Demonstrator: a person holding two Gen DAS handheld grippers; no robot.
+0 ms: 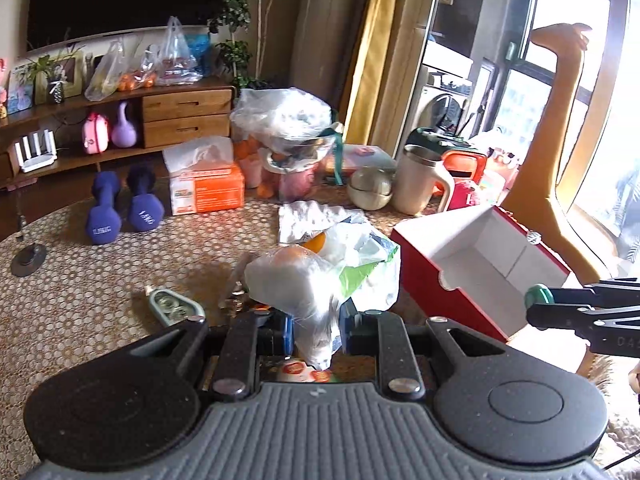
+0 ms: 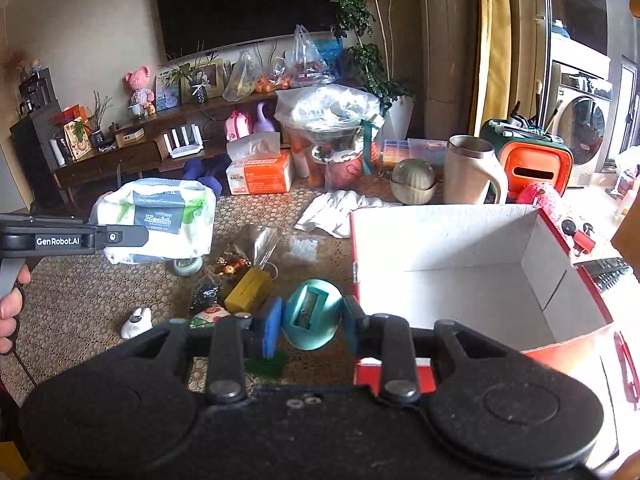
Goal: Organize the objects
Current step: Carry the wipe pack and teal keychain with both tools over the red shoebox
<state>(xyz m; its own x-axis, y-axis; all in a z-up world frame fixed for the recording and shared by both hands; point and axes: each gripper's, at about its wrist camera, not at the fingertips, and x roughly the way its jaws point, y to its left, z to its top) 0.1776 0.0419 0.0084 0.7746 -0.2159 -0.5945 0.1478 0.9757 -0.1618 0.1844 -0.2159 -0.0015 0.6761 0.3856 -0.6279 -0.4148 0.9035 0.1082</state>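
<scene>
Left gripper [image 1: 316,330]: clamped on white tissue pack [image 1: 320,280], lifted above the table [image 1: 100,280]. Right gripper [image 2: 310,326]: closed on teal sharpener [image 2: 312,320], just left of open red box [image 2: 460,264].

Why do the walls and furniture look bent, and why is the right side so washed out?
Left wrist view: the fisheye lens bows the wooden TV cabinet, and daylight through the window bleaches that edge. Right wrist view: the dark wall-mounted television curves the same way, and glare whitens the near corner of the red cardboard box with white inside.
</scene>
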